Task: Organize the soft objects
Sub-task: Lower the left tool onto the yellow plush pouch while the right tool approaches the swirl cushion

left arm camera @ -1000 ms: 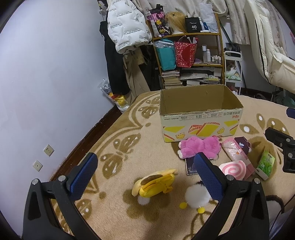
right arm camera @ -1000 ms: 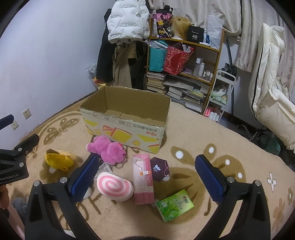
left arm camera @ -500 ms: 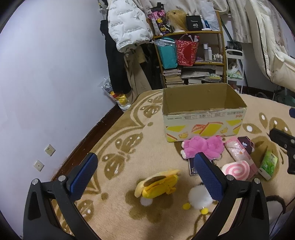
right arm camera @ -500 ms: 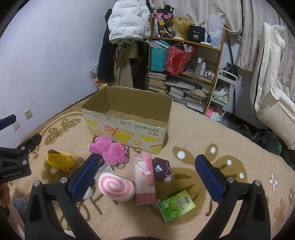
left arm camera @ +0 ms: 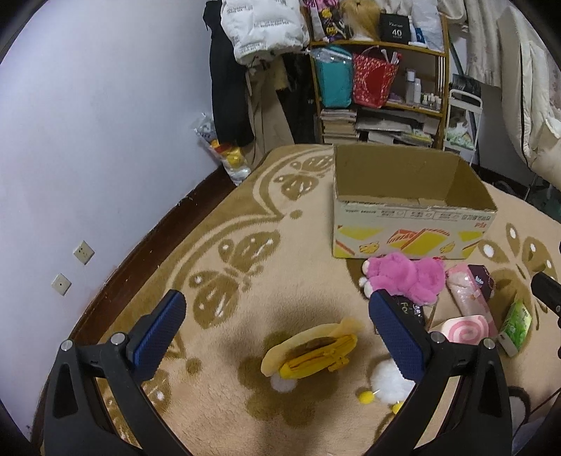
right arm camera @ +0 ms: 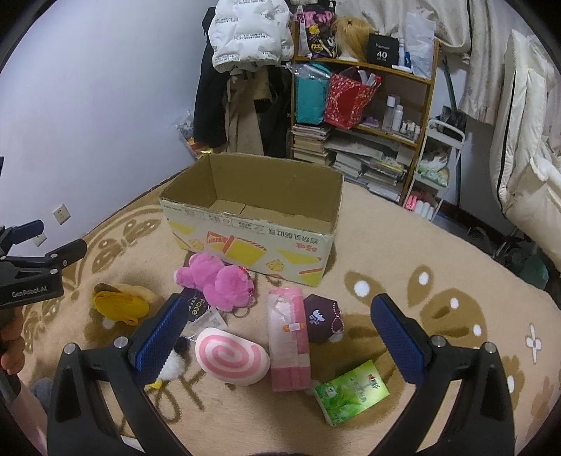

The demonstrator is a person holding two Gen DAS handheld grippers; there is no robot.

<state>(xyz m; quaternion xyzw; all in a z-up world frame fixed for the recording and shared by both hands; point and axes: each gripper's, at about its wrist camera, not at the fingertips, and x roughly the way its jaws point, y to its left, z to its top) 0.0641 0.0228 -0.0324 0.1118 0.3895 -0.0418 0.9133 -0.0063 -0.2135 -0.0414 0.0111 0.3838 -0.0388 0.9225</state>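
white plush (left arm camera: 387, 380) half hidden, box floor (right arm camera: 266, 214) partly unseen

The setting is a lived-in room of a home. Indicators: a beige carpet with brown butterfly pattern (left arm camera: 245, 245), a wooden shelf unit (right arm camera: 385, 101) loaded with stacked books, bags and bottles, a white padded jacket (right arm camera: 249, 31) hanging above dark coats, and wall sockets (left arm camera: 83, 252).

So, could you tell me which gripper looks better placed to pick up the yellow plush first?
Left, probably. The left gripper hangs open almost directly over the yellow plush, while the open right gripper faces the pink swirl cushion.
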